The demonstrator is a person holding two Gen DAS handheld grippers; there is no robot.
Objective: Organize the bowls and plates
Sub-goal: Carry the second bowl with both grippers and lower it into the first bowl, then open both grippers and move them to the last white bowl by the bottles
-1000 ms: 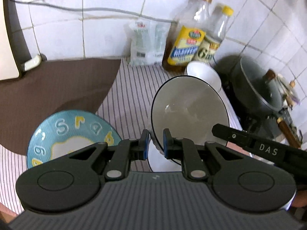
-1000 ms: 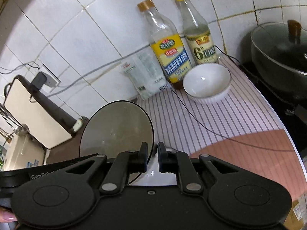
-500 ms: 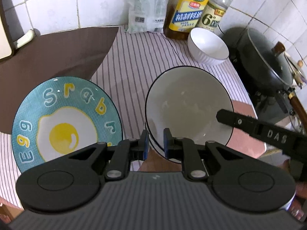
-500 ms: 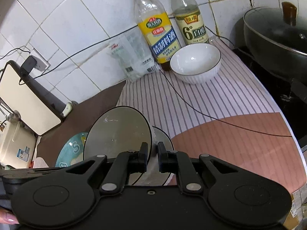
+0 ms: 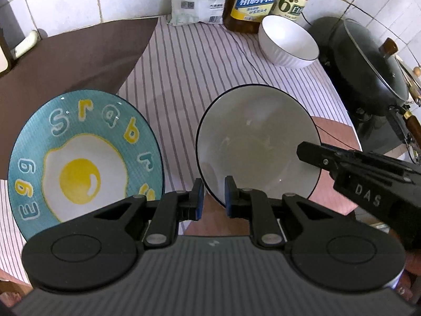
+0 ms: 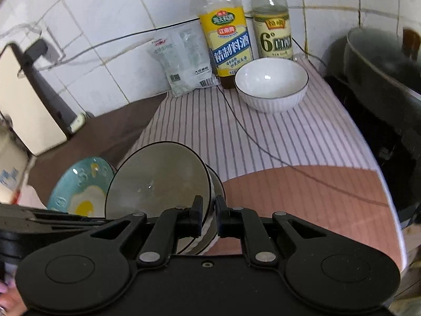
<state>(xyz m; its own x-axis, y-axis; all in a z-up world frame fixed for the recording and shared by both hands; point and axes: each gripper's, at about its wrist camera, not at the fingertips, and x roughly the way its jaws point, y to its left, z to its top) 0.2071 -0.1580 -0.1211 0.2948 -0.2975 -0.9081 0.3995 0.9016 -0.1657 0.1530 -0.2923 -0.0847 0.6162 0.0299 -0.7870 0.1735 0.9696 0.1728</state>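
Since a second ago both grippers have come lower and tipped further down; the egg plate [image 5: 84,155] now shows whole, and the bottles sit higher in frame.

Left gripper [image 5: 212,197]: jaws pinched on the near rim of the grey bowl [image 5: 257,144]. Right gripper [image 6: 209,217]: jaws clamped on the same bowl's right rim. The bowl is carried tilted over the counter, between the two tools. A second rim shows just behind it in the right view; cannot tell whether it is another bowl.

Egg plate lies just left of the bowl, on the striped cloth [image 5: 200,60].

Farther back: white bowl [image 6: 271,84] upright on the cloth, beside two bottles [image 6: 229,36] and a bag [image 6: 184,58] against the tiled wall. Lidded pot [image 5: 368,60] at far right.
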